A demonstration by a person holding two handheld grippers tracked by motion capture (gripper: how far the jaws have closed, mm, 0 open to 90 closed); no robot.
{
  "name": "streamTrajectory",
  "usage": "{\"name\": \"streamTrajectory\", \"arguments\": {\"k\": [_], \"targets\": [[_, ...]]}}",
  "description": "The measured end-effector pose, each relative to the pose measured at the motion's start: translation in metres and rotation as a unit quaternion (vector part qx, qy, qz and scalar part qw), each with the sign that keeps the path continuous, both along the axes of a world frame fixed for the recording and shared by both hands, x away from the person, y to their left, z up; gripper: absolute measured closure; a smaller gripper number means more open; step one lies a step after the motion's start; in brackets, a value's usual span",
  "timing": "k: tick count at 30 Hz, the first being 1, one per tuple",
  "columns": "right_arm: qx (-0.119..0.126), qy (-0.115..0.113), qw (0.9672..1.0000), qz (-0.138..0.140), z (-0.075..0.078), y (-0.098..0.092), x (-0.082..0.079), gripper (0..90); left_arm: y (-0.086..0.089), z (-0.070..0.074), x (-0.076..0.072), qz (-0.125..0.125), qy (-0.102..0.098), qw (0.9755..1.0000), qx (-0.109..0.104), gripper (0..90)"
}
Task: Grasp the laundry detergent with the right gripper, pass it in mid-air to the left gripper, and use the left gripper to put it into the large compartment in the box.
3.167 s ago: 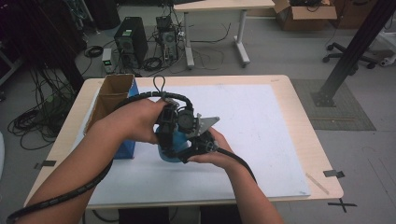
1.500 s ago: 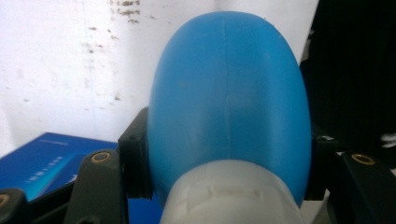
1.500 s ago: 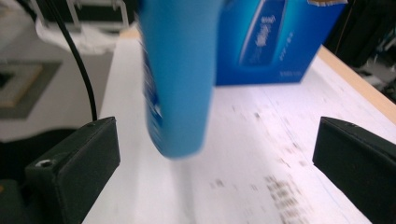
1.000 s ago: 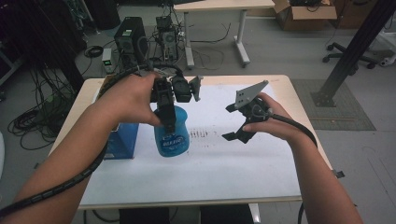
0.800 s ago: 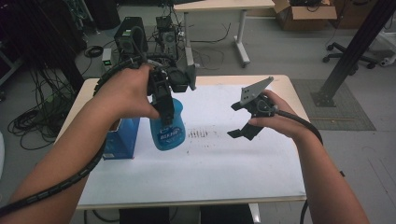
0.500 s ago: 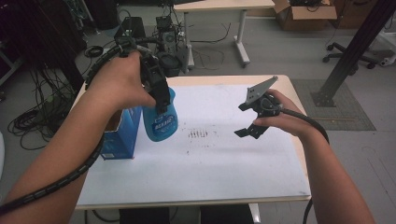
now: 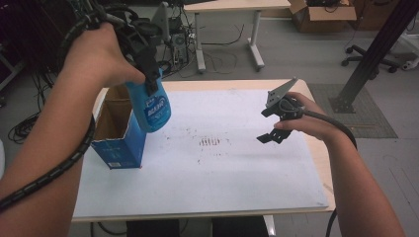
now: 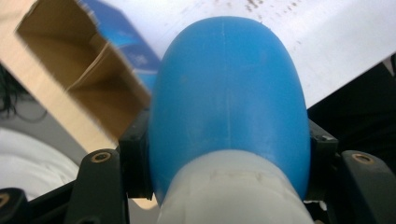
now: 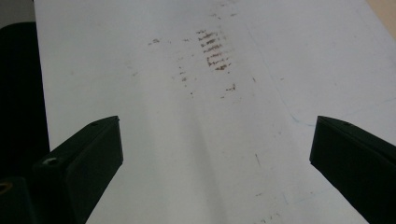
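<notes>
Smooth rounded blue plastic bottle (image 7: 154,106) clamped in left gripper (image 7: 148,74); right gripper (image 7: 271,123) wide, empty.

We see a pale wooden table (image 7: 316,148) with a white sheet (image 7: 232,168) spread over most of its top, marked with dark smudges (image 7: 210,142) near the middle. Around it lies a grey floor (image 7: 296,54). Behind stands a second table (image 7: 227,6) on white legs, with loose cables (image 7: 222,59) trailing under it. A cardboard box (image 7: 321,9) sits at the far right beside an office chair's wheeled base (image 7: 368,52), and a black slanted post (image 7: 375,54) rises from a grey mat (image 7: 365,111). The light is even.
</notes>
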State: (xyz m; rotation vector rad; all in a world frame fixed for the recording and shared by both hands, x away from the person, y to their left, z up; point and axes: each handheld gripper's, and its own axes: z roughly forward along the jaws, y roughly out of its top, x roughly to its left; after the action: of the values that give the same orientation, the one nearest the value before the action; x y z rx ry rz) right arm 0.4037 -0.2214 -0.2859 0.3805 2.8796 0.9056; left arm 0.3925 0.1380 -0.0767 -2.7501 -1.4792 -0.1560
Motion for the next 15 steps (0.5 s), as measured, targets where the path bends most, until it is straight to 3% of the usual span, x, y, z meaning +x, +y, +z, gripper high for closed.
{"name": "streamTrajectory", "arguments": {"k": [6,12,15], "targets": [[-0.007,0.000,1.0000,0.001,0.004,0.000,0.003,2.7,0.022,0.013,0.006,0.057,0.003,0.9984,0.000,38.0],[-0.021,0.002,0.9997,0.014,0.009,0.001,0.006,2.9,0.041,0.019,0.013,0.105,0.009,0.9943,-0.014,38.0],[-0.025,0.000,0.9996,0.015,0.012,0.002,0.007,2.9,0.050,0.019,0.017,0.130,0.015,0.9911,-0.025,38.0]]}}
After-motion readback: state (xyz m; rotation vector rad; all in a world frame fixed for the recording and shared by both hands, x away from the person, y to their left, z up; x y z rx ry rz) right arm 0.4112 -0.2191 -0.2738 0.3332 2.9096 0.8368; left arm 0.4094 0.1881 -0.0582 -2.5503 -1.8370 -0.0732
